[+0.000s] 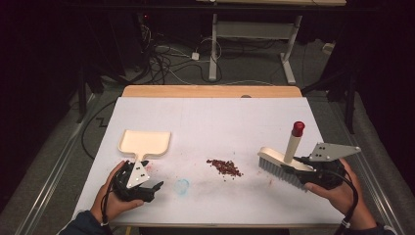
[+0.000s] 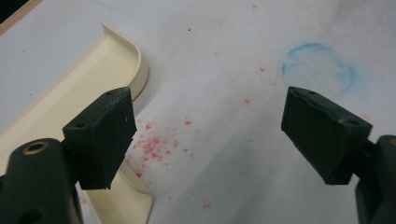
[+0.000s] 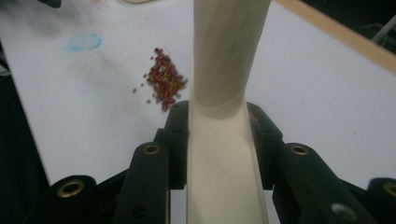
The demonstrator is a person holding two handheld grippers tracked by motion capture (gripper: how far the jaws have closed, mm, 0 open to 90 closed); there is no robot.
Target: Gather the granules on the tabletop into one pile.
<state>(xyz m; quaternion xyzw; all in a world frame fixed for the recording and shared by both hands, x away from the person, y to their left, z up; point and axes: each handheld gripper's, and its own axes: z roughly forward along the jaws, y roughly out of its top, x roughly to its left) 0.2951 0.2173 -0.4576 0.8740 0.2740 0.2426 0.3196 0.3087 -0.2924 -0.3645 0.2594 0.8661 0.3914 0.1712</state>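
Right gripper (image 1: 299,172) is clamped on the cream plastic brush (image 1: 284,161), bristles facing the small red crumb pile (image 1: 224,167) to its left. Left gripper (image 1: 147,188), jaws wide and empty, sits by the cream plastic dustpan (image 1: 145,143), handle pointing toward it.

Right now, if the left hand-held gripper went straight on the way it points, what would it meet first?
Probably bare tabletop with faint red specks, since the open left hand-held gripper looks down at it. The dustpan lies just beside that line; depth is unclear.
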